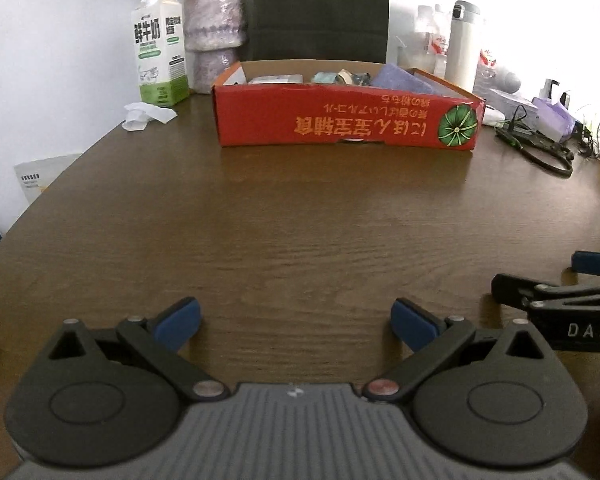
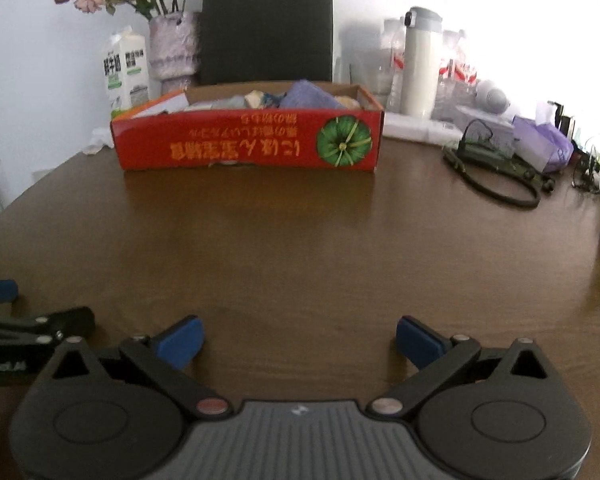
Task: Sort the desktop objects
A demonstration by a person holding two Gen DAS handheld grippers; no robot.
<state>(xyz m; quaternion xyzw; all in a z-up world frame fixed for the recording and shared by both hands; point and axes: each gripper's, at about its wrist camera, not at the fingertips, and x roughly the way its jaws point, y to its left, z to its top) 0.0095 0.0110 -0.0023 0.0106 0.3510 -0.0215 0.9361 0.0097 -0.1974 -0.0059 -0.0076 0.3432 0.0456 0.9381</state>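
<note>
We hold the left gripper (image 1: 296,322) and right gripper (image 2: 298,340) low and level over the dark brown wooden tabletop (image 1: 300,216) near its front edge, side by side, both w/ blue-padded fingers spread wide, nothing between them. The red cardboard box (image 1: 346,120) w/ sorted items sits toward the tabletop's back edge, well apart from both.

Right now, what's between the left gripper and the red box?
Only bare brown table lies between the left gripper and the red box; the left wrist view shows it.
</note>
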